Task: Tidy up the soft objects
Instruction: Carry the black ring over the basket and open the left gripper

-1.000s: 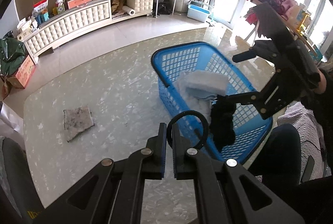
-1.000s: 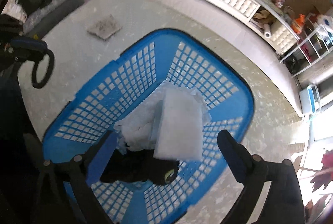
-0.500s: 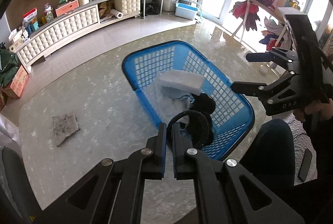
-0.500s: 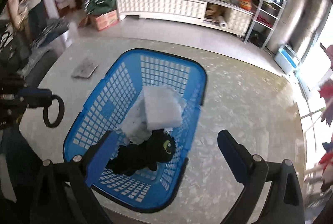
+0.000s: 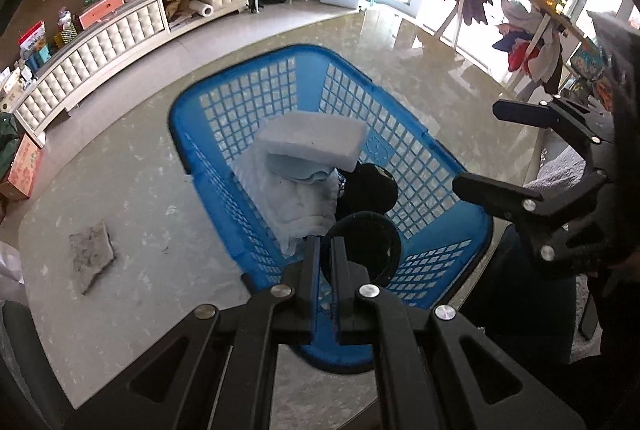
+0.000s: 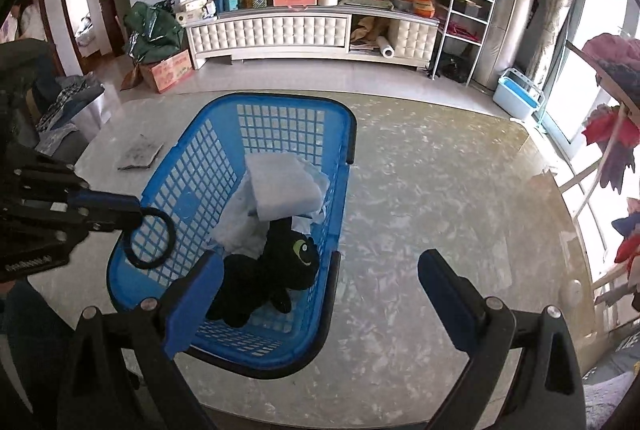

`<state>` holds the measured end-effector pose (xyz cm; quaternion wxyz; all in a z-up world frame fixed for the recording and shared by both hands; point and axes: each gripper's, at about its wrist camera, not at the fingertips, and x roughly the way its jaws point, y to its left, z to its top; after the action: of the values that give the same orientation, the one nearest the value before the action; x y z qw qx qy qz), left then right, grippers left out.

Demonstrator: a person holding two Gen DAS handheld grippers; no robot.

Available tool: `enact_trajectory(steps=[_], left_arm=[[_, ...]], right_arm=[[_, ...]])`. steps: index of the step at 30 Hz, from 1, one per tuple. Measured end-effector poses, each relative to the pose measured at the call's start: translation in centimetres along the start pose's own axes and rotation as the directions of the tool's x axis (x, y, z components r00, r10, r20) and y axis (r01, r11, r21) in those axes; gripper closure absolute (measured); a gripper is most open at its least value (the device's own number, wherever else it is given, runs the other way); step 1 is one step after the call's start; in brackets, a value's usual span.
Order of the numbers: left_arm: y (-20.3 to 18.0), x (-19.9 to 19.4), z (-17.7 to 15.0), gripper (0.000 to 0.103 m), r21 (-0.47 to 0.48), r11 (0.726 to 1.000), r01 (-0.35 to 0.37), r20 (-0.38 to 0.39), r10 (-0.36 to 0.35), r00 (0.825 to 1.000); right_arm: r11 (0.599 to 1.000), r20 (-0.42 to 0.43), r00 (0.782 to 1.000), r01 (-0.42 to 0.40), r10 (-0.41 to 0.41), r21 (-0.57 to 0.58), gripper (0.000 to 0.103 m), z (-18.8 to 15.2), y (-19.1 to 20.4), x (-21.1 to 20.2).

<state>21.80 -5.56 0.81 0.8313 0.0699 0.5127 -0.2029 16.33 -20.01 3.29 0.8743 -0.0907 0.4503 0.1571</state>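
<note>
Left gripper [image 5: 325, 250] clamped on black ring [image 5: 362, 246], ring hanging off the tips at lower centre of the left wrist view, over near end of blue basket [image 5: 188, 134]. Seen from right wrist view at mid left: same ring [image 6: 152, 238] pinched at its top edge, dangling above the basket's left wall. Right gripper [image 6: 316, 294] wide open, nothing between jaws, bottom of frame, hovering over the basket's near right corner. Inside basket: black plush [image 6: 276, 270] at near end, white cloth [image 6: 240, 222] under a white foam block [image 6: 284, 190] mid-basket. Grey pad [image 5: 91, 256] on table at lower left of the left wrist view, well apart from basket, not yet binned. Next, probably: carry ring further inboard past the rim before release, drop onto bare mesh left of plush, open fully so ring doesn't snag on a pad. Keep right gripper clear of drop path. Risk: ring lands on rim and rolls off.
</note>
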Motion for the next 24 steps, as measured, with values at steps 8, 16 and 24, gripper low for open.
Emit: enact_trajectory(steps=[8,16,24], left_arm=[[-0.5,2.6,0.9,0.099,0.017,1.000,0.000,-0.051,0.001,0.999],[-1.0,4.9,1.8,0.099,0.034,0.999,-0.002,-0.091,0.005,0.996],[-1.2,5.7,2.1,0.099,0.039,0.999,-0.017,-0.111,0.021,0.994]], right_arm=[[0.999,-0.029,0.999,-0.024,0.026,0.047,0.005,-0.6,-1.1,1.9],[0.996,-0.048,0.998,-0.039,0.043,0.078,0.005,-0.8,-1.9,2.6],[0.994,-0.059,0.997,-0.047,0.053,0.099,0.005,-1.0,-2.2,2.8]])
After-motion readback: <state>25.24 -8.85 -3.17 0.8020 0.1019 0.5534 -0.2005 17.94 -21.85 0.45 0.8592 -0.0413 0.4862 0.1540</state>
